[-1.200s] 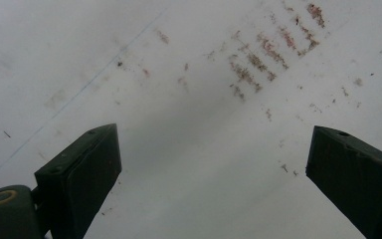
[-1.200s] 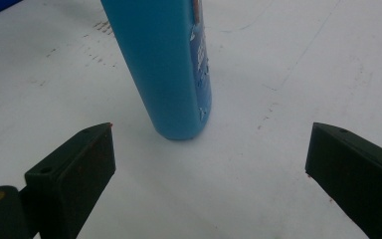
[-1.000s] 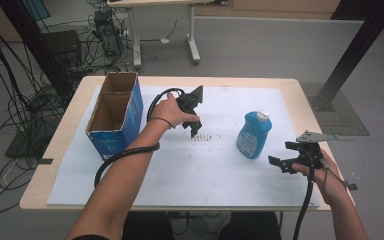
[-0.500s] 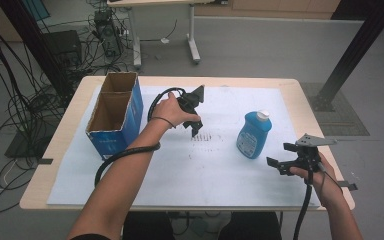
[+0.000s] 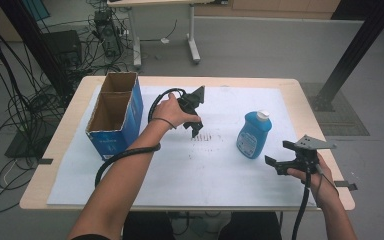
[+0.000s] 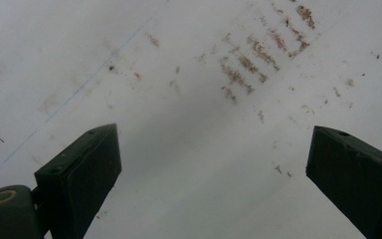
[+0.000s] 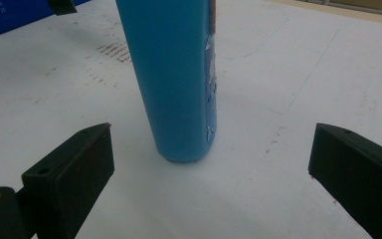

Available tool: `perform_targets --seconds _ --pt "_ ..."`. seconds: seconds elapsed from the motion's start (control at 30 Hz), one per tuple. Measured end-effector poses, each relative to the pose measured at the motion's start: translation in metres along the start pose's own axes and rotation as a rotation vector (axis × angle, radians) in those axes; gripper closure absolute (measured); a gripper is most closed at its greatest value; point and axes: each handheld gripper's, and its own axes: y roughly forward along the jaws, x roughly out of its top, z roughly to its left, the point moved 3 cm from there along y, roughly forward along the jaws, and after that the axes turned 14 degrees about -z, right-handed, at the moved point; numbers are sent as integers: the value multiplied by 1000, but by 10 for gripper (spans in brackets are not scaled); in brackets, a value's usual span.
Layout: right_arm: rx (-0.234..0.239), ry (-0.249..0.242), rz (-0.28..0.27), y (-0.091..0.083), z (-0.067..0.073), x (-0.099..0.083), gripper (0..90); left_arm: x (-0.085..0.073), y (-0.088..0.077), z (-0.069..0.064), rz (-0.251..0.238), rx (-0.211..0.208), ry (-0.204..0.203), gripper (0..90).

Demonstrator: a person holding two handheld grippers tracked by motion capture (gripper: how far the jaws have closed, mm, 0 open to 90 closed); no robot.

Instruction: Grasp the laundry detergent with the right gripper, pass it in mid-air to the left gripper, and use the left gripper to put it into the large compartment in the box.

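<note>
While the blue bottle (image 5: 253,135) stood upright on the white sheet (image 5: 220,170), right of centre, the right gripper (image 5: 285,159) sat near it, jaws wide, empty, nothing between. Left gripper (image 5: 196,110) hovered over brown smudges (image 5: 205,136), jaws wide, empty. Open cardboard box (image 5: 114,114) stood far left.

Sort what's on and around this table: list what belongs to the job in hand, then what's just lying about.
In the job:
blue bottle, standing upright ahead of the open right gripper
left gripper, open over the white sheet

Lying about:
cardboard box, open-topped
cables on the floor
</note>
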Motion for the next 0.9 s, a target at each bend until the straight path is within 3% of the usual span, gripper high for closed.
perform_targets --seconds 0.37,0.9 --pt "-3 -65 -27 4 10 -6 38 1 5 -2 2 -3 -1 75" --pt "-28 -69 -106 4 17 -18 43 -1 9 -1 8 -5 -6 75"
